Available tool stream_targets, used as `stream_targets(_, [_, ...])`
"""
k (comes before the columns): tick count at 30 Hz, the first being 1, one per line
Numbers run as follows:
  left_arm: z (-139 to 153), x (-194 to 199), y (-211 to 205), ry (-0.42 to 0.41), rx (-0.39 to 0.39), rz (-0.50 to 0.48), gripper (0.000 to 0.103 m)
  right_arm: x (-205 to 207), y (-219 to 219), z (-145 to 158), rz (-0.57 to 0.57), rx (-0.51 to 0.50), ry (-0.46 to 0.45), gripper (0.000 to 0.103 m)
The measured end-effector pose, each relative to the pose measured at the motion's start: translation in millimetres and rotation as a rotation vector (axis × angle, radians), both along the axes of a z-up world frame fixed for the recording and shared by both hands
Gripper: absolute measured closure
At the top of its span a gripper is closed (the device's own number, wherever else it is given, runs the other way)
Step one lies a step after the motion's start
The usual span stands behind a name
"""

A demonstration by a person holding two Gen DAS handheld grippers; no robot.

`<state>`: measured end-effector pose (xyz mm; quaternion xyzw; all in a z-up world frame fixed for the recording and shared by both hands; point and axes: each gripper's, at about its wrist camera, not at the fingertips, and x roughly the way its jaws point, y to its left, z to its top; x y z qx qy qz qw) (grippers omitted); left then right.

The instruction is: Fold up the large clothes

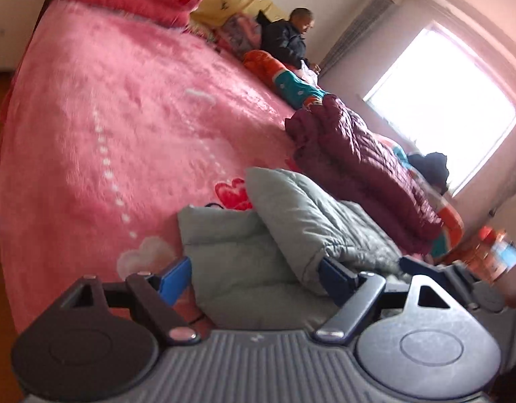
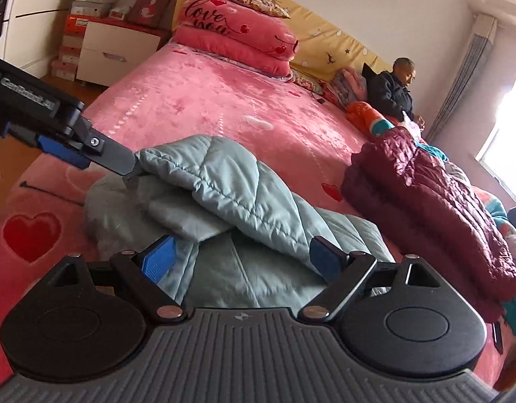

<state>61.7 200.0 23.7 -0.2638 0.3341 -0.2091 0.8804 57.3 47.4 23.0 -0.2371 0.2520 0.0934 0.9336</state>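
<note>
A lived-in bedroom of a private home.

A wide bed under a fluffy pink blanket with red hearts (image 2: 224,100) fills the room; two pink plush pillows lettered "love you" (image 2: 234,33) are stacked at its head edge against a yellow padded headboard with small prints (image 2: 328,43). Quilted jackets, one pale grey-green (image 2: 231,181) and one maroon (image 2: 425,194), lie near the foot edge. A white two-drawer bedside cabinet (image 2: 116,50) and stacked cardboard shoe boxes (image 2: 90,3) stand beside the head corner, a bright curtained window (image 1: 442,100) lights the far wall, and a seated person in a dark jacket (image 2: 392,90) waits at the far edge.
</note>
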Motion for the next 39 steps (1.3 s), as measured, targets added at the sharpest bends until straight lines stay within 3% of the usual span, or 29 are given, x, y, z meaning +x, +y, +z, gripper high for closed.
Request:
stream_targets(3, [-1, 4, 4, 0.001, -0.027, 0.017, 0.020, 16, 0, 4, -0.023, -0.021, 0.010, 0.000])
stream_targets(7, [-5, 11, 3, 0.027, -0.058, 0.004, 0.020, 43, -2, -4, -0.012, -0.049, 0.089, 0.000])
stream_targets(10, [-9, 15, -2, 0.062, -0.039, -0.015, 0.020, 56, -4, -12, 0.016, -0.037, 0.154, 0.004])
stream_targets(11, [-10, 16, -4, 0.071, -0.035, -0.024, 0.020, 58, -5, -14, 0.020, -0.031, 0.157, 0.009])
stream_targets(13, [-12, 18, -7, 0.083, -0.026, -0.039, 0.020, 59, -9, -14, -0.009, -0.009, 0.135, 0.049])
stream_targets(15, [-14, 20, -10, 0.095, -0.010, -0.049, 0.019, 57, -19, -9, -0.068, 0.039, 0.101, 0.071])
stream_targets(19, [-19, 22, -17, 0.124, 0.006, -0.063, 0.019, 57, -51, 5, -0.197, 0.203, 0.054, 0.083])
stream_targets(28, [-22, 26, -44, 0.131, 0.036, -0.135, 0.007, 40, -185, 48, -0.532, 0.626, -0.073, 0.083])
stream_targets(34, [-23, 29, -71, 0.107, 0.071, -0.199, 0.002, 19, -314, 52, -0.901, 0.850, -0.179, 0.082])
stream_targets(36, [-24, 31, -78, 0.103, 0.074, -0.213, 0.002, 9, -351, 41, -1.011, 0.877, -0.183, 0.073])
stream_targets(38, [-24, 34, -86, 0.097, 0.076, -0.225, 0.002, 1, -370, 29, -1.090, 0.810, -0.171, 0.064])
stream_targets(39, [-25, 35, -91, 0.094, 0.082, -0.229, 0.002, -4, -376, 21, -1.122, 0.762, -0.157, 0.052])
